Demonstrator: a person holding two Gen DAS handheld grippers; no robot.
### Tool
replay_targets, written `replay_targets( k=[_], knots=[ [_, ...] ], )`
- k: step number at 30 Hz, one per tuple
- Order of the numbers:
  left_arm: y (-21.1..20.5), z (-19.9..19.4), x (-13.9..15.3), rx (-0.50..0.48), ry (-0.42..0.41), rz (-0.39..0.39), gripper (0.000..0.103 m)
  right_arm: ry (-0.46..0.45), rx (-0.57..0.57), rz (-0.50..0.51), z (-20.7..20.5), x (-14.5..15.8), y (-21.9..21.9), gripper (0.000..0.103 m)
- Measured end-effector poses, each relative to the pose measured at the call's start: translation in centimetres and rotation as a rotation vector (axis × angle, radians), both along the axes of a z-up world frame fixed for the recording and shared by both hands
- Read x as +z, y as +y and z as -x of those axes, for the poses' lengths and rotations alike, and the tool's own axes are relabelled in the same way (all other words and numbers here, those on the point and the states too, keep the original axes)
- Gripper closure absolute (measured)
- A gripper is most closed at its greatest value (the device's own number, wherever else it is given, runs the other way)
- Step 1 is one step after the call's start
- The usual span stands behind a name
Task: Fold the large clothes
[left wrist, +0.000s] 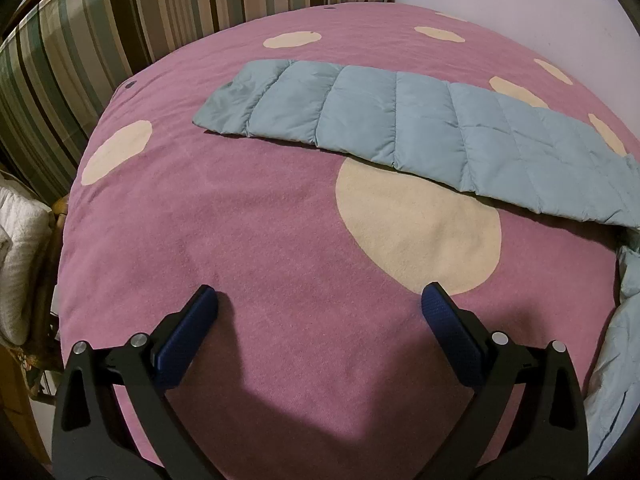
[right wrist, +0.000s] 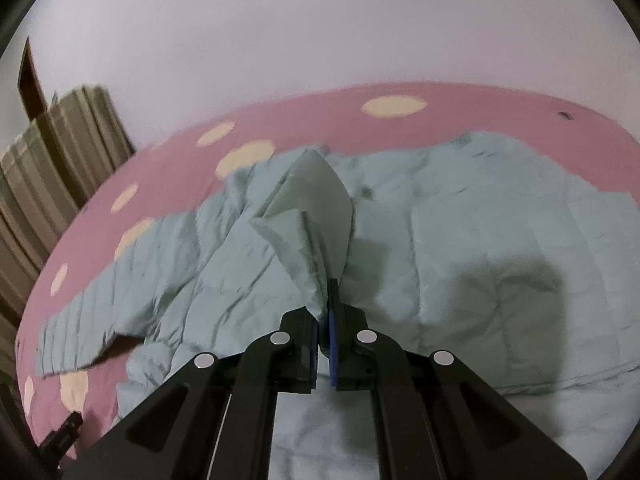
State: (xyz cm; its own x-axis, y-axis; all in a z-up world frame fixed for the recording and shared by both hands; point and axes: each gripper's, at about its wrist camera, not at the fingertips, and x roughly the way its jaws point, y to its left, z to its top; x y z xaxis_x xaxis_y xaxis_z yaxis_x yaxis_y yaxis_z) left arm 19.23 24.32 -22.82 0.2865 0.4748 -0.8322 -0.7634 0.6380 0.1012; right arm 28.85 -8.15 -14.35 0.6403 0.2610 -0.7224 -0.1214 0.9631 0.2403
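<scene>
The right wrist view is smeared by blur: the quilted jacket [right wrist: 460, 240] shows its stitching only faintly, and the striped curtain [right wrist: 52, 168] at the left runs into soft bands. The right hand-held gripper [right wrist: 327, 300] covers the pinched fold of fabric between its pads, so the edge it grips is hidden. In the left wrist view the jacket's sleeve [left wrist: 360, 120] runs off the right edge, and its body is cut to a strip. A white padded thing [left wrist: 20, 256] at the left edge is too cropped to identify.
</scene>
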Motion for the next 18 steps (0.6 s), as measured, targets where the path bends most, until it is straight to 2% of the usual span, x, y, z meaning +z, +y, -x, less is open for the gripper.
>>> replay_targets(
  k=[5,9,10,12,13,14,18],
  knots=[
    [0.1,0.0,0.0,0.0,0.0,0.0,0.002,0.076,0.054,0.036,-1.7,-3.0,3.1,0.099],
    [0.1,0.0,0.0,0.0,0.001,0.0,0.002,0.11,0.074,0.056,-2.0,-3.6,2.8,0.095],
    [0.1,0.0,0.0,0.0,0.001,0.0,0.002,0.112,0.084,0.057,-2.0,-3.7,2.8,0.091],
    [0.1,0.1,0.0,0.0,0.0,0.0,0.002,0.109,0.11,0.041,-1.7,-3.4,3.0,0.074],
    [0.1,0.0,0.0,0.0,0.0,0.0,0.002,0.109,0.129,0.022,-1.4,-3.1,2.9,0.054],
    [0.1,0.0,0.0,0.0,0.001,0.0,0.002,0.106,0.144,0.009,-1.0,-2.9,3.0,0.04],
    [0.1,0.0,0.0,0.001,0.0,0.001,0.002,0.056,0.22,0.0,2.0,-0.7,2.8,0.039]
  ],
)
